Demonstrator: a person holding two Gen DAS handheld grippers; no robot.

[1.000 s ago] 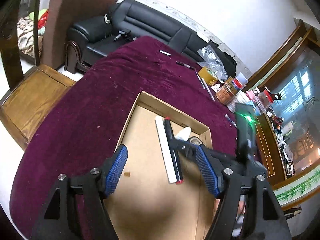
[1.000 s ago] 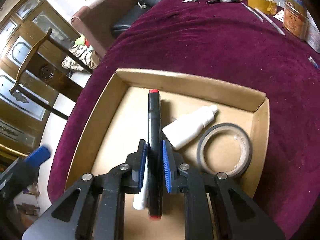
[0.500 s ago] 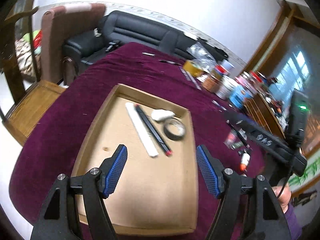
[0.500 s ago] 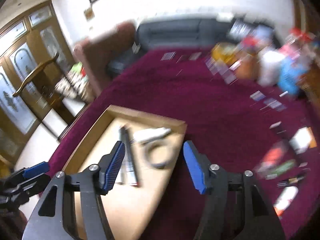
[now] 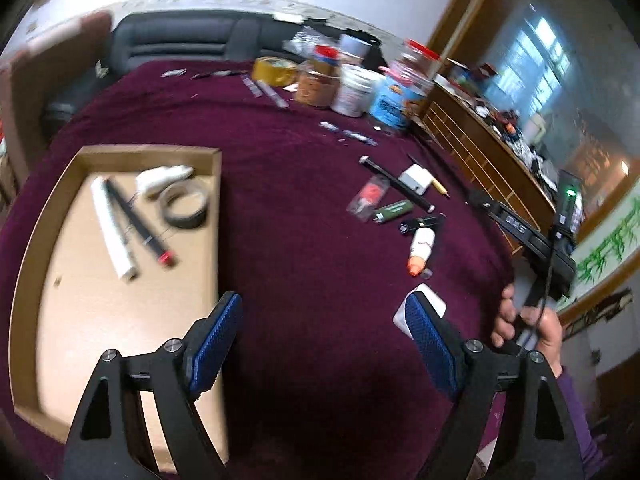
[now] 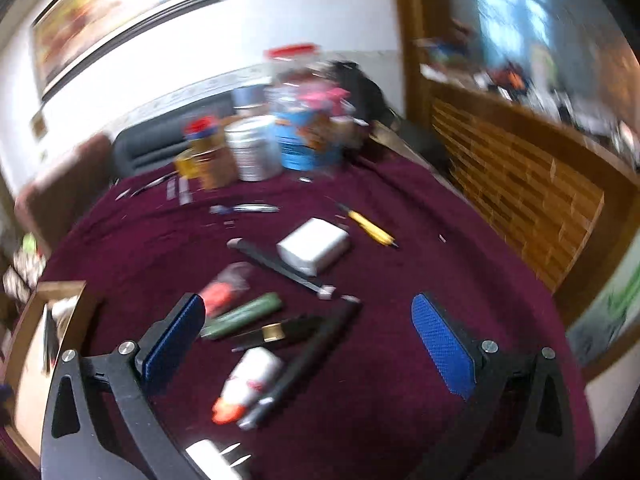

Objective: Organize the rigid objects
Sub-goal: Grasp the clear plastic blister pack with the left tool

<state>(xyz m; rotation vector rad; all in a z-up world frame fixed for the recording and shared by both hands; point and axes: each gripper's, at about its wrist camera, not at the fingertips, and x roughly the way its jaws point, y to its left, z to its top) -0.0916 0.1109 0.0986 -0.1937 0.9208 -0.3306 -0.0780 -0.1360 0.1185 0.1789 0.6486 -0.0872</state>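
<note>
The cardboard tray (image 5: 120, 152) lies at the left on the purple cloth and holds a white stick (image 5: 112, 228), a black marker with a red cap (image 5: 140, 224), a white bottle (image 5: 160, 176) and a tape roll (image 5: 186, 208). My left gripper (image 5: 322, 308) hovers over bare cloth beside the tray, jaws opening, nothing between them. My right gripper (image 6: 308, 308) hangs over loose items, jaws opening wide and empty: an orange-capped bottle (image 6: 248, 384), a black pen (image 6: 308, 360), a green lighter (image 6: 244, 316), a white block (image 6: 314, 246).
Jars and tins (image 5: 352, 88) crowd the table's far edge, with pens and a yellow tape roll (image 5: 274, 70) near them. A wooden cabinet (image 6: 520, 200) stands to the right, a black sofa (image 5: 180, 40) behind. A white card (image 5: 432, 304) lies by my left gripper's right finger.
The right gripper let go of the black marker in the tray, opened wide and swung right over the loose items. The left gripper also swung right, off the tray, and widened.
</note>
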